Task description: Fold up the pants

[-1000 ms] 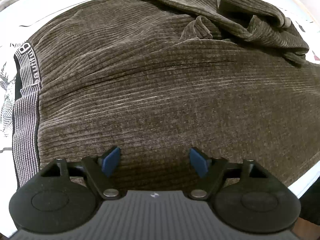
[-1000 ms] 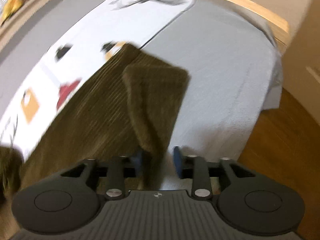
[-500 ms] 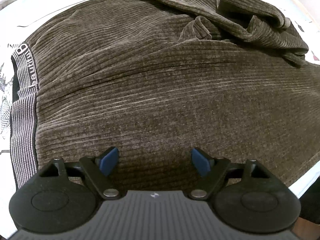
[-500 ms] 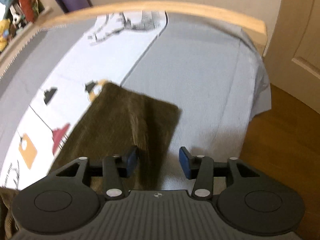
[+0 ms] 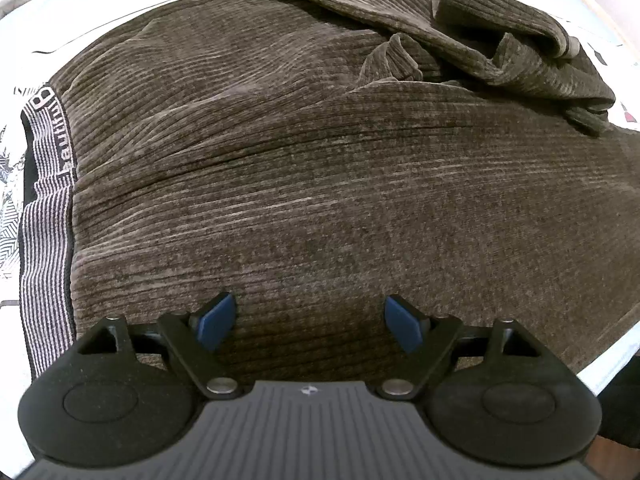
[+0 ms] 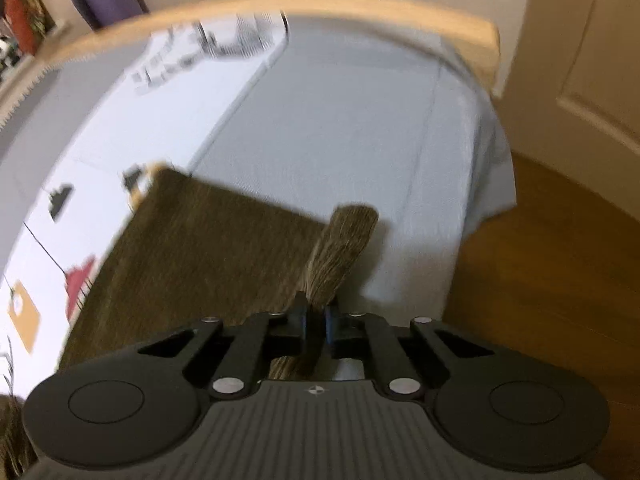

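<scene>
The pants (image 5: pixel 320 184) are spread on the bed (image 6: pixel 340 128), waistband (image 5: pixel 48 208) at the left of the left wrist view. The left hand-held gripper (image 5: pixel 310 324) is held wide open above the seat, gripping nothing. The right hand-held gripper (image 6: pixel 316 322) has just closed, and a leg hem (image 6: pixel 340 252) is pinched between its pads. The hem grasp is judged complete; next, the hem is to be carried toward the waistband while the fabric is kept flat.

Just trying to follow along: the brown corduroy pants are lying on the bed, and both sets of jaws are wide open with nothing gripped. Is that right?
Not quite. Only the left gripper is open, over the pants. The right wrist view shows the right gripper, whose jaws have just been closing, shut on a corner of the pants lying on the bed.
</scene>
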Demonstrator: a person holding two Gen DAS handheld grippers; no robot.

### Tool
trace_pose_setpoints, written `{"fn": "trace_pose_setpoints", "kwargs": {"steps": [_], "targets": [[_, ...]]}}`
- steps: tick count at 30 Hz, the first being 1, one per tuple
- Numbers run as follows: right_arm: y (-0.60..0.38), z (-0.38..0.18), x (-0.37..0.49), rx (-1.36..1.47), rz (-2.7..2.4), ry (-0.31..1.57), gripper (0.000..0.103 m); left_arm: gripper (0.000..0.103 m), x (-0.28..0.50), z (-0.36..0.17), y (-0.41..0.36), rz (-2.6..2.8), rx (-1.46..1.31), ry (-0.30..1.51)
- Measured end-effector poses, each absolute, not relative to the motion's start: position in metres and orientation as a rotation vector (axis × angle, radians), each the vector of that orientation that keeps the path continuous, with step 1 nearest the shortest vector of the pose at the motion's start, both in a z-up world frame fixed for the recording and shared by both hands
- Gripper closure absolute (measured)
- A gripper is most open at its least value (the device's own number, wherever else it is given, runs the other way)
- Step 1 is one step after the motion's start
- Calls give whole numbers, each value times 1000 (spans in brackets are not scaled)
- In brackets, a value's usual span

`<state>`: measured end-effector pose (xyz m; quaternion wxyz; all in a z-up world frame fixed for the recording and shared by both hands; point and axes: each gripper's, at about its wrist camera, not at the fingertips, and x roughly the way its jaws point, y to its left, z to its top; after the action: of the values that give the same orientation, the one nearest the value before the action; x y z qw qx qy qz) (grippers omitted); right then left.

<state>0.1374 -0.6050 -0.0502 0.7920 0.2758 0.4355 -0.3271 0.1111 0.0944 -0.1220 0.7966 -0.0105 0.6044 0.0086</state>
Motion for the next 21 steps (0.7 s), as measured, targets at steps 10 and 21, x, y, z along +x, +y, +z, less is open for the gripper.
{"fn": "trace_pose_setpoints", "kwargs": {"steps": [10,21], "targets": [[-614,-55,130,578,-812,999,70,18,98,-108,116,17,-63,1250],[-549,27,113,558,-703,608,62,67,59,-98,171,70,-73,1230]]}}
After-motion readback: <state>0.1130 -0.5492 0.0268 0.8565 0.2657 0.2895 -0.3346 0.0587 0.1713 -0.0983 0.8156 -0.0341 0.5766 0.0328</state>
